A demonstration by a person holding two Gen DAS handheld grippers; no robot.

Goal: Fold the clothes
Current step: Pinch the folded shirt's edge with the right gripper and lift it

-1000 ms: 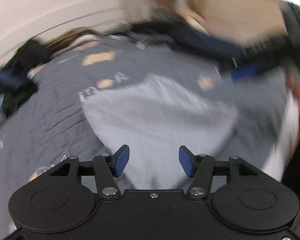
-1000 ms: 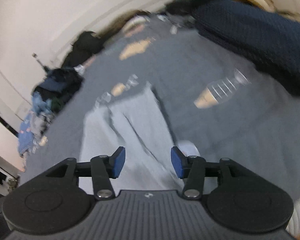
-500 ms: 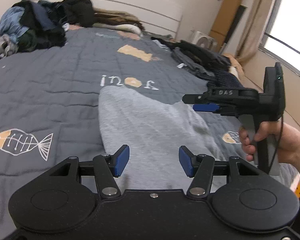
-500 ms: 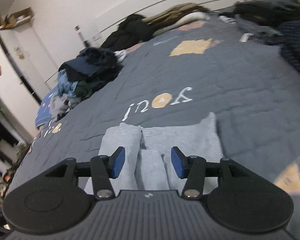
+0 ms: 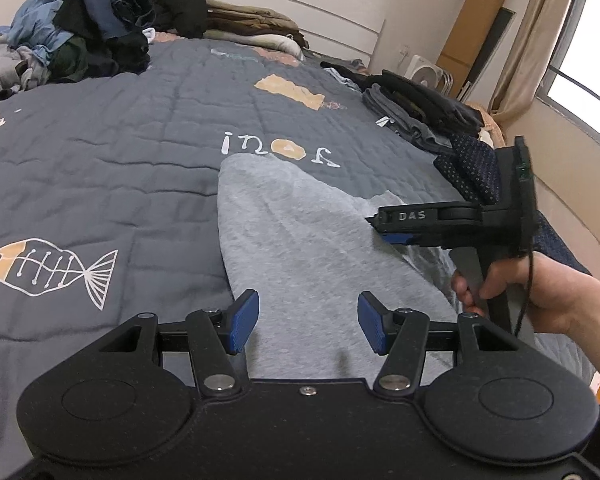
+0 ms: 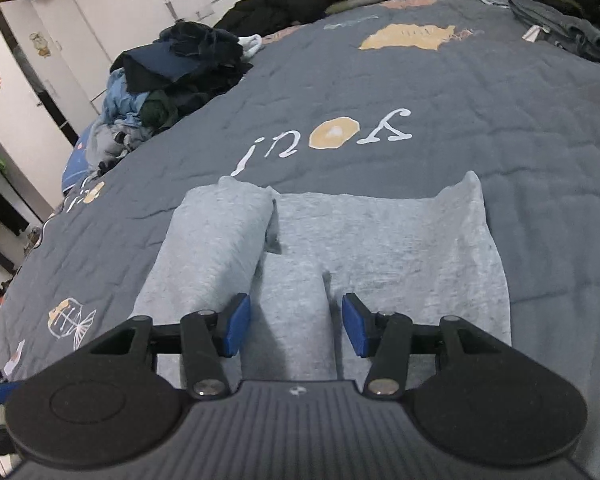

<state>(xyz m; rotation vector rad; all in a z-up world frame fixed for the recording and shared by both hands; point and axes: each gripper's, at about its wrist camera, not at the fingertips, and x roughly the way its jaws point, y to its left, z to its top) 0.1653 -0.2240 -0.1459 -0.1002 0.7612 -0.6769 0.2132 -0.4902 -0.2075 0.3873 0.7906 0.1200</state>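
Ahead of both tools: a grey garment point(image 6: 380, 240) lies flat on the dark quilt point(image 5: 100, 160), just under and beyond the pads
Left gripper point(image 5: 306, 322): jaws stand about half apart, nothing between them; it hangs over the near end of the garment
Right gripper point(image 6: 296, 326): jaws likewise parted and empty, over a narrow strip of grey cloth; a hand point(image 5: 540, 296) holds its handle
Done so far: left part of the garment looks folded in on itself, a thicker layer beside the right tool's left pad
Left to do: right part is a single spread layer; further folds are needed, I judge
Unfolded heap point(image 6: 172, 80): far off to the left
Stack of dark clothes point(image 5: 420, 108): far right, looks already folded
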